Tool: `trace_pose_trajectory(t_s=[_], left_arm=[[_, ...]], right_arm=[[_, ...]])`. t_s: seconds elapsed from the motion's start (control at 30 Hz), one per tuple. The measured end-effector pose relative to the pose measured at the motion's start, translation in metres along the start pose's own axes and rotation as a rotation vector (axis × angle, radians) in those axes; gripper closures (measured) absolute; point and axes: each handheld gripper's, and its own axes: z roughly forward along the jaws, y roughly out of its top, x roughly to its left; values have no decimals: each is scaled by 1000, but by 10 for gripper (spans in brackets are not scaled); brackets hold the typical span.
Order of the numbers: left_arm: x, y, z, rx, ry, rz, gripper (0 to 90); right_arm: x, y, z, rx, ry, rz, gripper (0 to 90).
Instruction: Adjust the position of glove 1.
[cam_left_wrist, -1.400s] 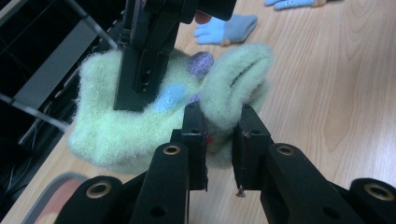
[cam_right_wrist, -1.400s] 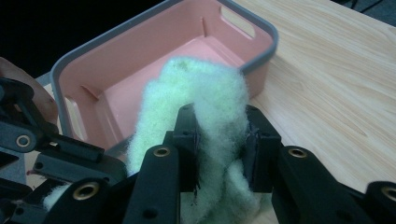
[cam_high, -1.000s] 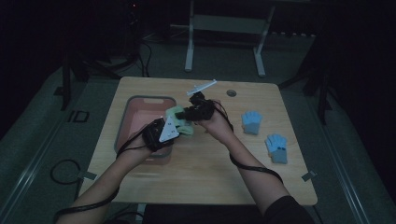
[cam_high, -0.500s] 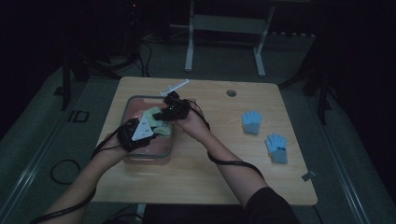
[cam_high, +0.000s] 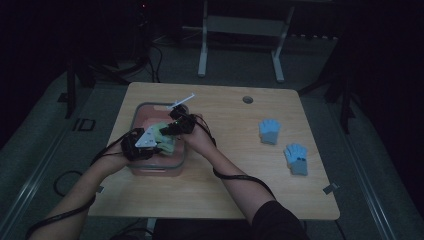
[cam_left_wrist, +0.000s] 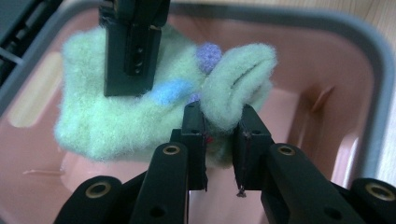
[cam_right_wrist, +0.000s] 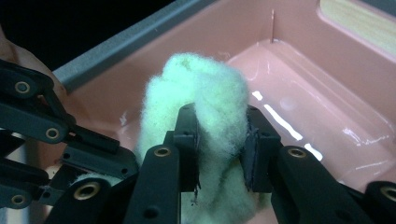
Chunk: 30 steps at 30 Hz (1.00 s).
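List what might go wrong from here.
1. Both claws, left and right, pinch only folds of the green glove, so it may slip and land bunched in the pink bin.
2. The claws sit close together; they might collide or tug the glove against each other.

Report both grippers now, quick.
Left gripper: shut on the green glove.
Right gripper: shut on the same green glove, above the pink bin.

A light wooden table (cam_high: 220, 185) carries a pink bin with a grey rim (cam_high: 150, 171) on its left and two blue gloves (cam_high: 270, 131) (cam_high: 296, 158) on its right, with a round grommet hole (cam_high: 247, 99) near the far edge.
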Motion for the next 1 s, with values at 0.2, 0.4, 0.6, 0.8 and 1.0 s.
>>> trace_pose_trajectory(t_s=[0.2, 0.4, 0.6, 0.8, 1.0], left_arm=[[5, 4, 10, 65, -46, -6, 770], [8, 7, 23, 129, -96, 10, 762], [12, 8, 30, 170, -119, -6, 703], [12, 10, 25, 133, -61, -78, 375], [17, 13, 11, 72, -55, -170, 138]], right_arm=[[-5, -4, 6, 35, -13, 12, 706], [-6, -5, 9, 87, -36, 17, 630], [-13, -12, 4, 80, -36, 27, 567], [-12, -17, -10, 39, -14, 16, 537], [-8, -20, -33, -13, 20, 3, 505]])
